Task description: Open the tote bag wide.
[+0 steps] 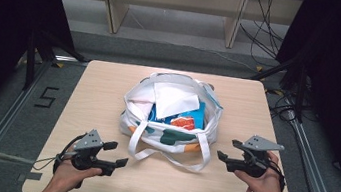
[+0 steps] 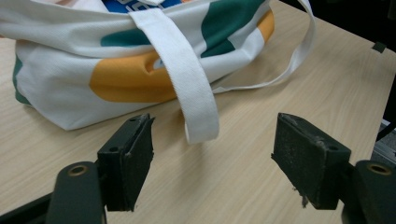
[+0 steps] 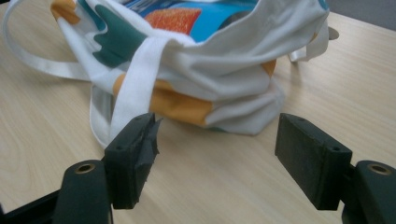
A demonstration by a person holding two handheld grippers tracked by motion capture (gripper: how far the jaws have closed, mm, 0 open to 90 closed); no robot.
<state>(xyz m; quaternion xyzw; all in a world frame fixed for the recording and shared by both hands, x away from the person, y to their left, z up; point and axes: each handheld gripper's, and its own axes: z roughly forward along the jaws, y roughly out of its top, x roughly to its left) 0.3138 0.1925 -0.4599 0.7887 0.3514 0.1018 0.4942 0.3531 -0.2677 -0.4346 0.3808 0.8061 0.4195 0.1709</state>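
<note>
High view looks down from above; both gripper views sit low and close, sharing the bag (image 1: 171, 114) on the table (image 1: 108, 92).

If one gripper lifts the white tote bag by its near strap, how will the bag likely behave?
The tote bag would probably sag and fold: its cloth already slumps in creases on the table. The strap looks limp and flat, so it should pinch easily. The packets lying loose in the open mouth may shift or tip the bag sideways.

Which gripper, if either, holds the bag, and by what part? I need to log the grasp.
Neither. The left gripper and right gripper stand open, clear of the tote bag and its straps.
</note>
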